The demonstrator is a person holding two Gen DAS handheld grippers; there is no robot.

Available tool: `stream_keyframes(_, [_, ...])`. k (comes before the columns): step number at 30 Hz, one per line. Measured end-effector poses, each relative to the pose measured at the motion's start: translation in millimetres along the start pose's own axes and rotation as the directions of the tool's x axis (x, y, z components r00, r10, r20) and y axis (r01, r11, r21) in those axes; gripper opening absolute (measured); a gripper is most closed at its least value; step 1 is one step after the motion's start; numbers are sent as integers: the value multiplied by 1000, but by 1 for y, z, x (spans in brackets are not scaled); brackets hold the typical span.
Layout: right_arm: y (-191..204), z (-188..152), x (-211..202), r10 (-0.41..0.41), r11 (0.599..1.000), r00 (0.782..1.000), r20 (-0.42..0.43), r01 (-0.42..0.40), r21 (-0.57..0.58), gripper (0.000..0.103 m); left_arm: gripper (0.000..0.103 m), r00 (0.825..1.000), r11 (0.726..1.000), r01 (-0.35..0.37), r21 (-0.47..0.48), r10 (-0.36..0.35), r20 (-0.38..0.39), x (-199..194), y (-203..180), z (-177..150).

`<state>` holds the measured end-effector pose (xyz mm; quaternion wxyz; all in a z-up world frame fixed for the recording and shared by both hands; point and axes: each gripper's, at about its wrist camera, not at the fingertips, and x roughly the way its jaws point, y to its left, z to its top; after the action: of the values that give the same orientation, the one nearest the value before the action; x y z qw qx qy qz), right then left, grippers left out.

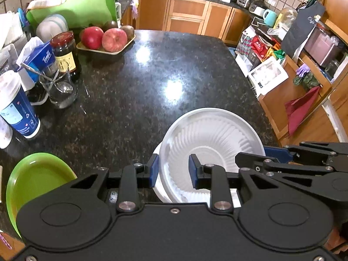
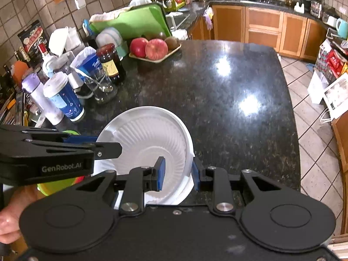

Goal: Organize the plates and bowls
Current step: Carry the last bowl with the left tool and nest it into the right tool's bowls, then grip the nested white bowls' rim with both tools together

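Dark speckled granite counter across most of both views, with bright lamp glare on it. Along the far left edge, a green cutting board standing upright, then a tray of apples, a dark jar with a red lid, a glass holding spoons and a blue-and-white paper cup. At the near left, flat on the counter, a green plate.

Near the front edge, a white ribbed bowl, tilted up toward the cameras and nested over a second white piece (only a sliver showing beneath it; plate or bowl, cannot tell). Gripped from both sides: left gripper clamped across the bowl's left rim, one blue pad outside the wall and one inside; right gripper likewise clamped across the right rim, inner pad against the ribbed wall, outer pad behind the edge. In the right wrist view, the left gripper's side reaching in from the left, with a bare hand beneath it at the frame's lower corner.
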<state>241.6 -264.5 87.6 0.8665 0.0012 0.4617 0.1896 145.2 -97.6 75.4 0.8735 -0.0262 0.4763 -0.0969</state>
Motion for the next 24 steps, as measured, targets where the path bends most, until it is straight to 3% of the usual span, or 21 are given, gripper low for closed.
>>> stream_keyframes(12, [-13,-2,20,39,999,997,-62,-39,-1,29,37,998,1000,-14,-4,13,-68,13,-4,-4])
stream_keyframes(24, [-15,4,28,23,1000,998,-56,-23,2,29,37,997,1000,-21,-6,21,-69,14,-2,-1])
